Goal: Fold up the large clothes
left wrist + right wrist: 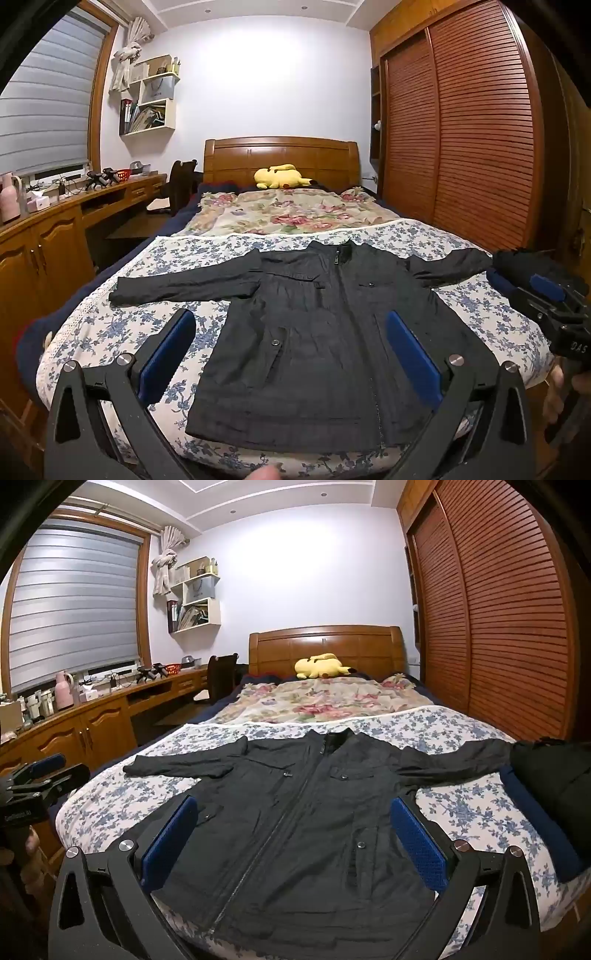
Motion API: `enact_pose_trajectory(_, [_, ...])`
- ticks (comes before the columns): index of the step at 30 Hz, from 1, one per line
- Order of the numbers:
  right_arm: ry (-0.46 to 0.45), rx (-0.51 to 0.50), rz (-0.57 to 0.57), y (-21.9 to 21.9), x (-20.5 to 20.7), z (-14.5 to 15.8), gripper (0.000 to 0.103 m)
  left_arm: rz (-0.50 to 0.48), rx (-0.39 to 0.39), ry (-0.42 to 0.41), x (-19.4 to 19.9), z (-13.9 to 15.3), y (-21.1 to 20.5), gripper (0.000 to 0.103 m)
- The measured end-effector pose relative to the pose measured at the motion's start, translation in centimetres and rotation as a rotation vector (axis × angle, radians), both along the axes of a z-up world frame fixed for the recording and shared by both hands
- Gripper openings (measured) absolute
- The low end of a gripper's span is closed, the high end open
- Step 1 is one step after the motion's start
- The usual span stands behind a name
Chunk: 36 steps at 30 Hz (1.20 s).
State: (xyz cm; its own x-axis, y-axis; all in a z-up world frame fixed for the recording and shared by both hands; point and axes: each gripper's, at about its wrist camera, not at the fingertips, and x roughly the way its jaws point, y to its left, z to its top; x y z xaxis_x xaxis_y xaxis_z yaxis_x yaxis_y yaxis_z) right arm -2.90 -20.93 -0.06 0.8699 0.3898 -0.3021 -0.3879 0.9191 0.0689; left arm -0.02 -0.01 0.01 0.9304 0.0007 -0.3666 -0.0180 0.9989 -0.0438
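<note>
Along the left wall, the right wrist view takes in more of the wooden desk (110, 705) and its clutter, including a pink jug (64, 690), and catches the left gripper (48, 768) at its left edge. The left wrist view instead shows the right gripper (546, 286) at its right edge, in front of a dark bundle of cloth (517, 258) at the bed's right side; that bundle (550, 771) shows larger in the right wrist view.

The black jacket (314, 332) lies flat, front up, on the blue-flowered sheet (110, 332) at the foot of the bed, collar toward the headboard, zipper closed, both sleeves spread sideways. Its fabric is lightly creased, with buttoned pocket flaps. A yellow plush toy (282, 176) rests by the headboard.

In its own camera, the left gripper (291, 343) has its blue-padded jaws spread wide, holding nothing, over the jacket's lower left part. The right gripper (295, 830) is likewise released, empty, above the jacket's hem region (295, 849).
</note>
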Motion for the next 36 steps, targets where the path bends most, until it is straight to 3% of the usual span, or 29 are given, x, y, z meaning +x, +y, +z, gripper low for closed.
enact_pose_trajectory(36, [-0.004,0.019,0.009,-0.07,-0.11,-0.19,0.103,0.013,0.027,-0.004,-0.39,0.36,0.37,0.103])
